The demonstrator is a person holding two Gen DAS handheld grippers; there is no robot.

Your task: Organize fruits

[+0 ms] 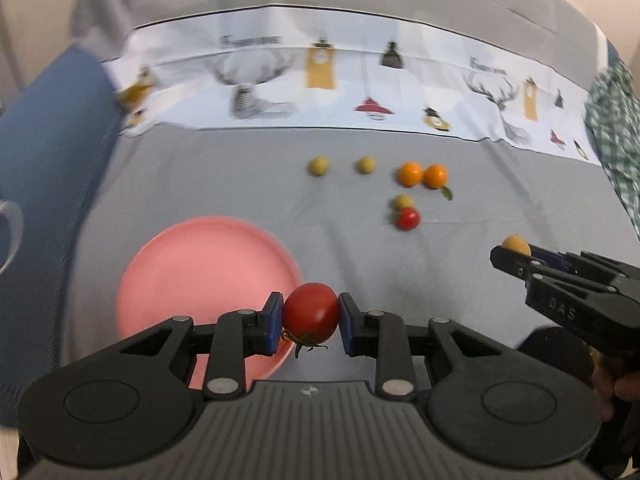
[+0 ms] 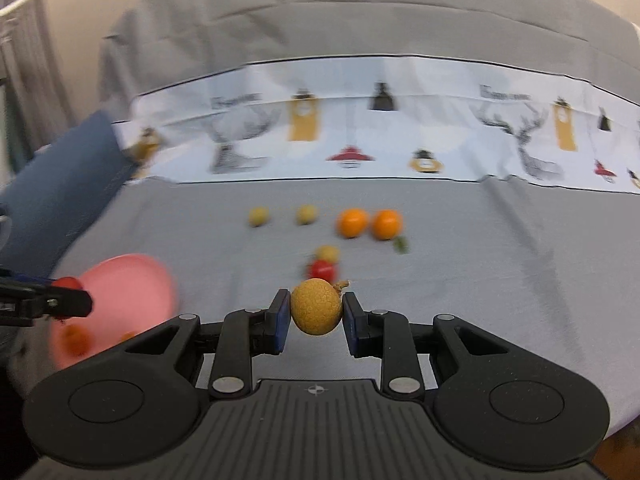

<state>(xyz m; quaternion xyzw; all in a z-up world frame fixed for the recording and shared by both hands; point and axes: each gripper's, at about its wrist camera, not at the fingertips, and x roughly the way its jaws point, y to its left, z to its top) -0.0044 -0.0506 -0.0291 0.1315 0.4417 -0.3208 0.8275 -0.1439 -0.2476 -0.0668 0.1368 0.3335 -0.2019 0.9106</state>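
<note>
My left gripper (image 1: 311, 316) is shut on a red tomato (image 1: 311, 312) with a green stalk, held above the near right rim of the pink plate (image 1: 200, 276). My right gripper (image 2: 316, 314) is shut on a rough yellow-brown round fruit (image 2: 316, 307), lifted over the grey cloth; it also shows at the right of the left wrist view, the right gripper (image 1: 516, 254) with its fruit (image 1: 516, 243). On the cloth lie two oranges (image 1: 422, 174), two small yellowish fruits (image 1: 319, 165), and a red tomato (image 1: 407, 219) touching another yellowish fruit (image 1: 403, 201).
The pink plate (image 2: 128, 288) sits at the left in the right wrist view, with blurred orange fruit (image 2: 74, 340) on it. A white patterned cloth strip (image 1: 340, 80) crosses the far side. A blue cushion (image 1: 48, 140) lies left, a checked cloth (image 1: 616, 128) right.
</note>
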